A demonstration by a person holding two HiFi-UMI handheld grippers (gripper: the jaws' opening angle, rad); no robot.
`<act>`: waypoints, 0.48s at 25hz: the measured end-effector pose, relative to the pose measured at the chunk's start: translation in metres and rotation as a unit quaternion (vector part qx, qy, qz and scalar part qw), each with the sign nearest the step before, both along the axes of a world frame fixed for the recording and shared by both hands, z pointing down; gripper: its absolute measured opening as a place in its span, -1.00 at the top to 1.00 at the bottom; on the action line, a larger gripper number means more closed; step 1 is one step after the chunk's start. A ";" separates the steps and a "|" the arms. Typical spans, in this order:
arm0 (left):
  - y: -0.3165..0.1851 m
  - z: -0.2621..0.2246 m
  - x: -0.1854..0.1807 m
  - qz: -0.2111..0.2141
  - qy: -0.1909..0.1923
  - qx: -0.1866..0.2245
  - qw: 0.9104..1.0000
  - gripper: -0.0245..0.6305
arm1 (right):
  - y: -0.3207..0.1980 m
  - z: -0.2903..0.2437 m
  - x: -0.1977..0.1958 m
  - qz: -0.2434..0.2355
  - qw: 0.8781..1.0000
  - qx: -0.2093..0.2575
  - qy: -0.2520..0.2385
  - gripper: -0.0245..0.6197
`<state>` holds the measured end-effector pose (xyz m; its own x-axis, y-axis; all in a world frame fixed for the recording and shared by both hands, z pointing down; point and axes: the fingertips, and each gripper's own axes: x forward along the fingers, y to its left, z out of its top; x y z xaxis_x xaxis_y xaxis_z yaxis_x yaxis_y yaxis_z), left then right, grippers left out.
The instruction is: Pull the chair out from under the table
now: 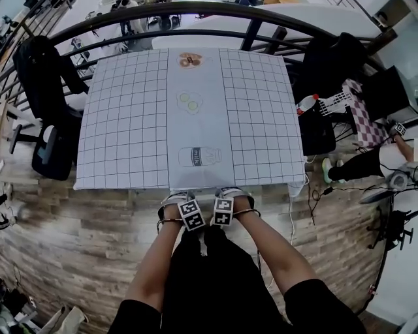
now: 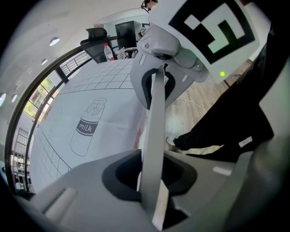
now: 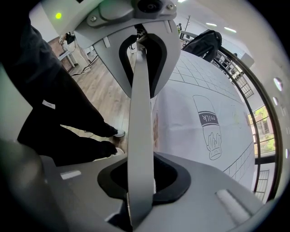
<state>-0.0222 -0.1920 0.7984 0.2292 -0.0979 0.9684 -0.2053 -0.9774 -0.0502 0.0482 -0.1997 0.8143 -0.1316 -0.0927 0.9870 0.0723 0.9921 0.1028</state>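
The chair shows only as the thin grey top edge of its back [image 2: 154,127] [image 3: 140,118], running between both grippers beside the near edge of the table [image 1: 124,130]. The rest of it is hidden under the white gridded cloth. My left gripper [image 2: 152,181] [image 1: 183,203] points down with its jaws closed on that edge. Right beside it, my right gripper [image 3: 140,181] [image 1: 228,201] clamps the same edge. Each gripper also shows at the top of the other's view, the right gripper [image 2: 158,86] and the left gripper [image 3: 144,63].
The person's black-trousered legs [image 1: 215,274] stand close behind the chair on the wood floor. Black office chairs sit at the left [image 1: 46,85] and far right [image 1: 333,62]. A curved black railing [image 1: 196,10] runs behind the table. Cables [image 1: 313,196] and another person's leg [image 1: 359,166] lie right.
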 end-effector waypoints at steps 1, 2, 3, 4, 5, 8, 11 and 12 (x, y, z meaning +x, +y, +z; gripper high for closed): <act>-0.001 0.000 -0.001 0.002 -0.001 0.001 1.000 0.64 | 0.000 0.000 -0.001 0.002 1.000 0.000 -0.001 0.70; -0.003 -0.001 -0.001 0.004 -0.001 0.001 1.000 0.64 | -0.002 -0.001 -0.001 0.005 1.000 0.000 -0.003 0.70; -0.005 -0.002 -0.001 0.007 -0.001 0.001 1.000 0.64 | -0.004 -0.002 -0.001 0.008 1.000 -0.001 -0.004 0.70; -0.006 -0.002 -0.002 0.009 -0.002 0.001 1.000 0.64 | -0.004 -0.002 -0.001 0.010 1.000 -0.002 -0.004 0.70; -0.005 -0.002 -0.002 0.010 -0.002 0.000 1.000 0.64 | -0.002 -0.002 -0.002 0.011 1.000 -0.004 -0.004 0.70; 0.011 0.000 -0.001 0.011 -0.002 0.000 1.000 0.64 | 0.015 0.000 -0.001 0.013 1.000 -0.007 -0.003 0.70; 0.025 -0.007 -0.002 0.014 -0.002 -0.001 1.000 0.64 | 0.027 -0.006 -0.001 0.017 1.000 -0.011 -0.006 0.70; 0.026 -0.010 -0.002 0.014 -0.002 -0.002 1.000 0.64 | 0.028 -0.008 -0.002 0.017 1.000 -0.012 -0.006 0.70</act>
<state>-0.0247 -0.1664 0.7883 0.2278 -0.0881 0.9697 -0.1781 -0.9829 -0.0475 0.0462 -0.1717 0.8059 -0.1403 -0.0727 0.9874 0.0382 0.9962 0.0787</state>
